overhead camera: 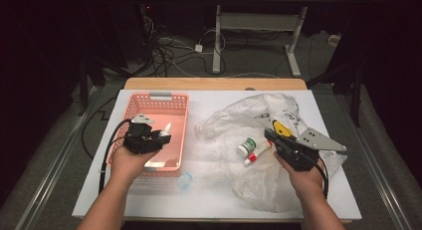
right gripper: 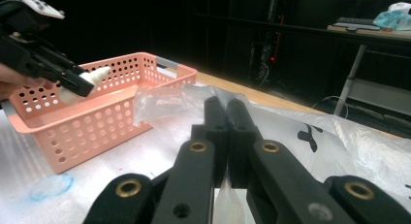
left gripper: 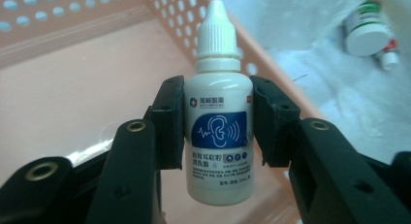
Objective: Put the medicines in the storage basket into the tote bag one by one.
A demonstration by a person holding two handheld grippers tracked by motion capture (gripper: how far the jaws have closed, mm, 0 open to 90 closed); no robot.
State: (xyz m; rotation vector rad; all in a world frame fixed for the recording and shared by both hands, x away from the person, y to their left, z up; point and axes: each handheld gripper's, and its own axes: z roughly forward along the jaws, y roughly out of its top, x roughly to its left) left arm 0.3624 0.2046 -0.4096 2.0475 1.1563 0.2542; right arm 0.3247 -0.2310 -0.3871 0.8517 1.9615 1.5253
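A glossy white plastic dropper bottle (left gripper: 218, 107) with a ribbed cap, centre frame. Behind it, a matt pink perforated plastic basket (left gripper: 87, 83). At right, a thin, crinkled, translucent plastic bag (overhead camera: 259, 115) lies on a white table (overhead camera: 209, 195) with a wooden far edge.

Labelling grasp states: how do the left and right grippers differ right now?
Left gripper is clamped on a white dropper bottle; right gripper has its jaws shut together with no bottle between them, thin plastic bunched at their base. Left is held over the pink basket; right is over the plastic bag. Both have black jaws and are hand-held.
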